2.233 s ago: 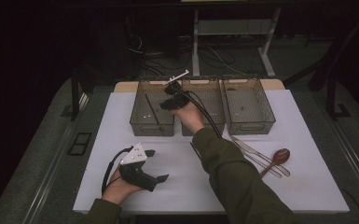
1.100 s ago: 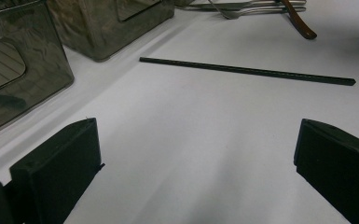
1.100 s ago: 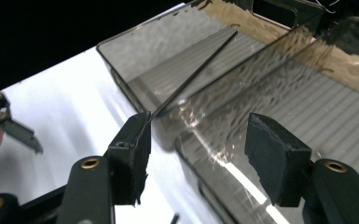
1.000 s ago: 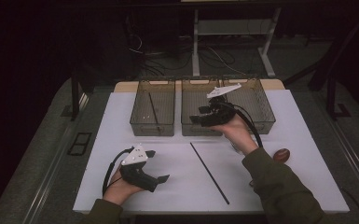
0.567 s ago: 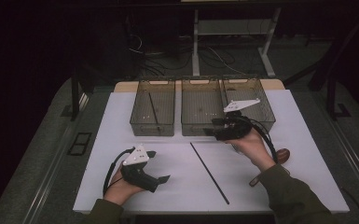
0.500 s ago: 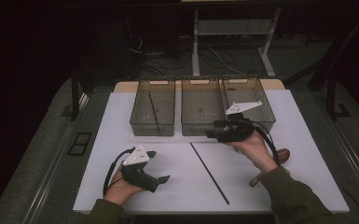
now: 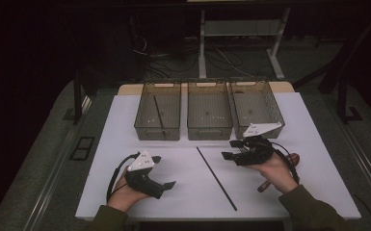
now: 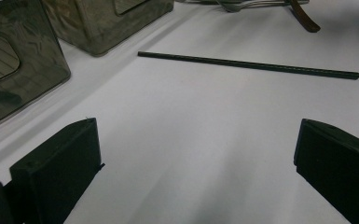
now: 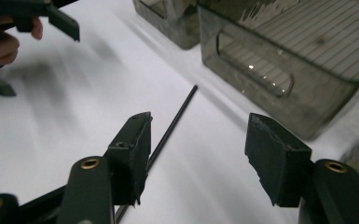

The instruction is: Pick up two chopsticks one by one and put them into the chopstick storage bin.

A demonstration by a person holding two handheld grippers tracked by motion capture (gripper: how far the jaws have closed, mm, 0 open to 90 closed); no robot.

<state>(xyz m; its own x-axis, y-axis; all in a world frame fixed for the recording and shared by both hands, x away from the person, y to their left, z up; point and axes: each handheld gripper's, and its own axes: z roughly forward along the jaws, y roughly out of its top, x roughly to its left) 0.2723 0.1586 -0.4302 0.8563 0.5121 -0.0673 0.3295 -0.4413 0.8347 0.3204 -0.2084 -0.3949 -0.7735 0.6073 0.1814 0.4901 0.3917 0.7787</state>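
A thin black stick (image 7: 217,178) lies slantwise on the white table (image 7: 125,125), between my two hands. My right gripper (image 7: 229,149) hovers just right of the stick's far end and points left. Its jaws stand open with nothing between them; in the right gripper view (image 9: 198,135) the stick (image 9: 172,126) runs behind the left jaw. My left gripper (image 7: 165,171) rests at the front left, open wide and holding nothing. In the left gripper view (image 8: 196,140) the stick (image 8: 247,66) lies across the table ahead. Another black stick (image 7: 158,111) leans inside the left bin (image 7: 147,126).
Three clear bins stand in a row at the back: left, middle (image 7: 209,129) and right (image 7: 272,115). A wooden spoon (image 7: 262,186) lies partly under my right hand. Forks (image 8: 256,3) lie beyond the stick in the left gripper view.
My right gripper has swung from over the left bin across to the right, then come down and toward me beside the stick. The left gripper has stayed put.
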